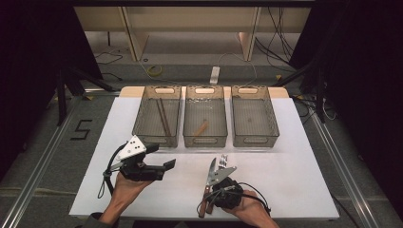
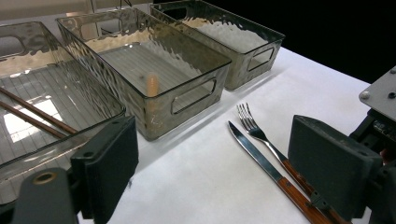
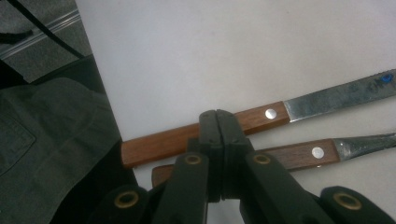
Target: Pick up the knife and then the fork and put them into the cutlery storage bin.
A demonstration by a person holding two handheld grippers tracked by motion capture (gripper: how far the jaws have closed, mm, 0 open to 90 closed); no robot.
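Right gripper [image 3: 218, 116] jaws pressed together, empty, over the knife [image 3: 243, 126]: stiff, slippery blade, so grab its wooden handle.

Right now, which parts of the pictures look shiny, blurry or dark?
High view: dark on both sides, white table bright. Left gripper view: the clear bins glint, the knife and fork shine, and the near black pads look soft. Right gripper view: the knife blade catches a dull gleam; the shut jaws are slightly blurred.
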